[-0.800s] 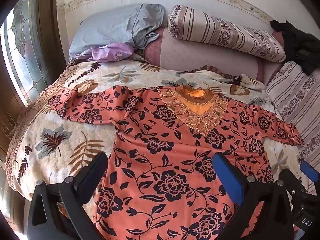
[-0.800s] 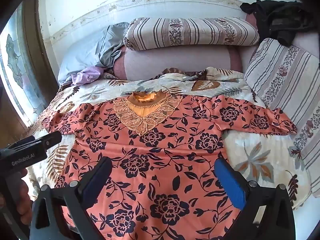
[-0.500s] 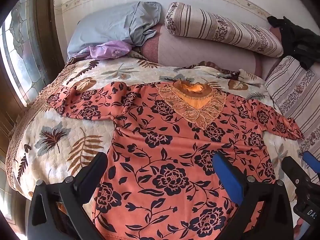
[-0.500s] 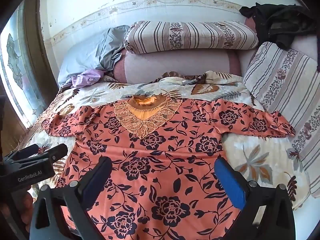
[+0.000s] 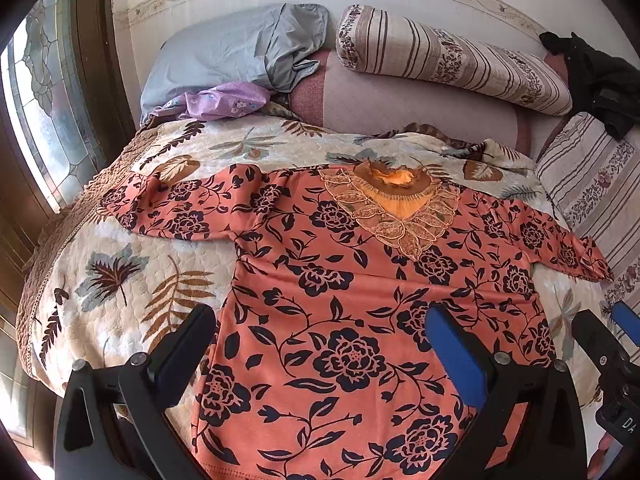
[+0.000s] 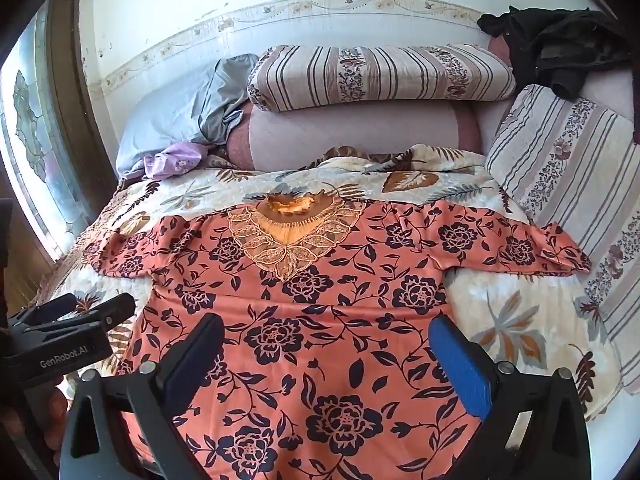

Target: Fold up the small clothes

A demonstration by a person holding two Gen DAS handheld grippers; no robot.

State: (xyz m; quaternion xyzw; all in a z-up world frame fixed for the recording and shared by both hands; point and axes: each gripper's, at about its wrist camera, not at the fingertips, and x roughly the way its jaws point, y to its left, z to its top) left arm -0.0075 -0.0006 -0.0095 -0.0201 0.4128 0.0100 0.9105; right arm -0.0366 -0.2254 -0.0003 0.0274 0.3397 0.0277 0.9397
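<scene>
Orange floral blouse with a lace collar (image 5: 352, 304) spread flat on the leaf-print quilt (image 5: 120, 280).
Left tongs (image 5: 320, 344) and right tongs (image 6: 326, 356) hover above its lower half, both spread wide, pinching nothing.

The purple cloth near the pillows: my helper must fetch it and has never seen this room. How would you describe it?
Start at the head of the bed, on the window side, where a grey-blue pillow leans against the wall. The purple cloth lies crumpled at that pillow's foot. It is the only lilac item, with small pale flowers, unlike the striped bolster beside it.
</scene>
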